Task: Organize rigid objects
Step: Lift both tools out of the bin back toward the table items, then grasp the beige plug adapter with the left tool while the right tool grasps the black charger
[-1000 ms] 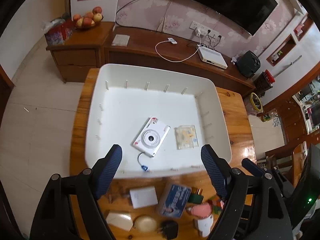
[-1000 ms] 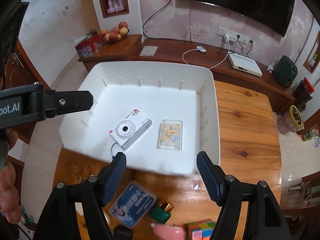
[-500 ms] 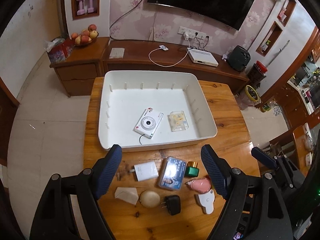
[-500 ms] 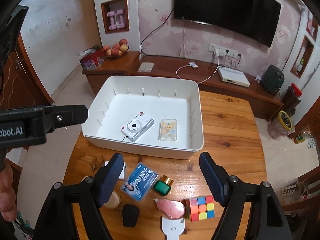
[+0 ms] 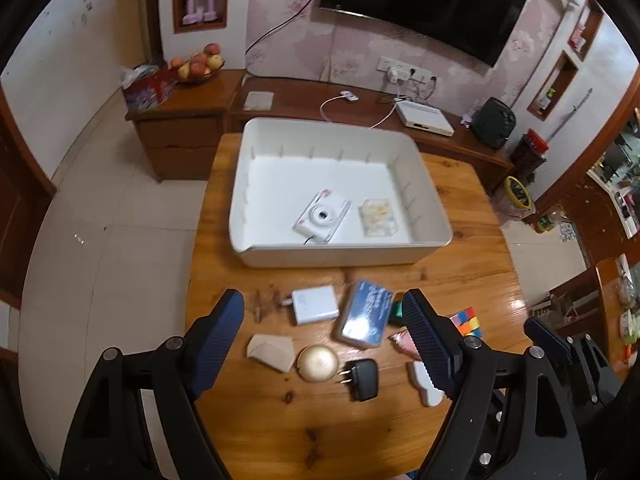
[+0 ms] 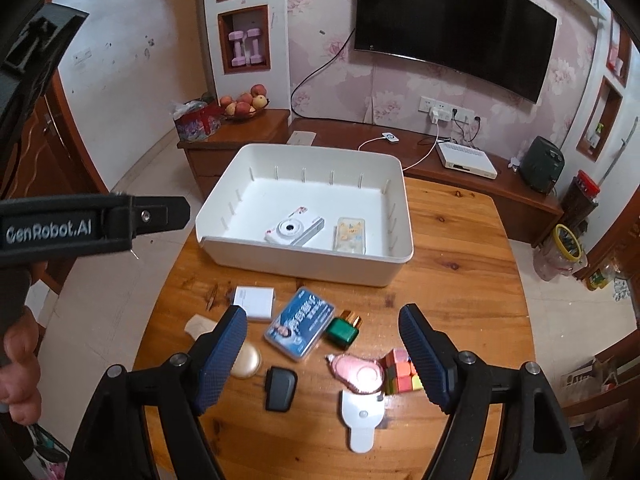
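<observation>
A white bin (image 5: 344, 254) (image 6: 304, 266) stands at the table's far side, holding a white camera (image 5: 321, 216) (image 6: 294, 230) and a clear yellow case (image 5: 378, 218) (image 6: 351, 235). Loose items lie on the wood in front of it: white adapter (image 5: 314, 304) (image 6: 255, 302), blue card box (image 5: 366, 312) (image 6: 300, 322), green bottle (image 6: 342, 330), pink tape dispenser (image 6: 360, 376), colour cube (image 6: 402, 372) (image 5: 466, 320), black plug (image 5: 362, 378) (image 6: 281, 388), gold dome (image 5: 318, 363), beige wedge (image 5: 272, 351). My left gripper (image 5: 324, 340) and right gripper (image 6: 322, 356) are both open and empty above these items.
The round wooden table (image 6: 460, 288) drops off to tiled floor on the left. A low wooden cabinet (image 6: 440, 160) with a router, cable and fruit bowl runs behind it under a wall TV. The left gripper's body (image 6: 80, 224) shows at the right view's left edge.
Both grippers have pulled back and up from over the bin. The loose items in front of the bin have come into view. Nothing was grasped; both stay open.
</observation>
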{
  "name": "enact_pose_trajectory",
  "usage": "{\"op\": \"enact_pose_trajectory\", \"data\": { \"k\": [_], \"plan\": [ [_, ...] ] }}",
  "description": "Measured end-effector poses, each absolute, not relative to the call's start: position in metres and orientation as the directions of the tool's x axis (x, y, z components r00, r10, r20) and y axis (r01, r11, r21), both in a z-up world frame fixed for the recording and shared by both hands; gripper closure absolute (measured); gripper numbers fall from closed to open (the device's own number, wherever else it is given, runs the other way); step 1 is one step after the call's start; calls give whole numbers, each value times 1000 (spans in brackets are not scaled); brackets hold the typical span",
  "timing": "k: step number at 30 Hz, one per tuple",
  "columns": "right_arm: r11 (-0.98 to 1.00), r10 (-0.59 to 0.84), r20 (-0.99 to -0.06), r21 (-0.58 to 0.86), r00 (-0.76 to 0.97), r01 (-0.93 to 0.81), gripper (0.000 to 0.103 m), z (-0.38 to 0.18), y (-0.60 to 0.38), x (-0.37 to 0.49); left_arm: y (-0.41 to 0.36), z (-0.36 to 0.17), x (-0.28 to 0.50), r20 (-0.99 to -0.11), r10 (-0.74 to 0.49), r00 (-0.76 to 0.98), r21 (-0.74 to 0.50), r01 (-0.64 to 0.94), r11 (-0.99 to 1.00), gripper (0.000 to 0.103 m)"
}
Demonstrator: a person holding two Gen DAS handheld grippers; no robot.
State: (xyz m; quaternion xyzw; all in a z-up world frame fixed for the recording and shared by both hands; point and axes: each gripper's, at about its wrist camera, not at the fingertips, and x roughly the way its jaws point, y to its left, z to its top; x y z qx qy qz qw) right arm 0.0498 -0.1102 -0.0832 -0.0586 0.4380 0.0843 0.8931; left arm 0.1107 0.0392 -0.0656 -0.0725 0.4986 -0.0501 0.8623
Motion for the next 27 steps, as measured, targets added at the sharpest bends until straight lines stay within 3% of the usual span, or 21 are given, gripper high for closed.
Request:
{"op": "enact_pose_trajectory", "data": {
  "k": [5, 19, 27],
  "plan": [
    [978, 105, -810, -20, 576, -205, 24, -107, -111, 36, 44, -91, 98, -875, -121, 469, -146, -19, 989, 19],
    [972, 128, -865, 12, 485, -237, 24, -183, -105, 22, 77, -174, 100, -938, -144, 315, -219, -216, 952, 19],
    [962, 161, -891, 45, 424, -271, 24, -222, -97, 27, 65, -219, 108, -962, -126, 242, -156, -111, 982, 19]
  ]
}}
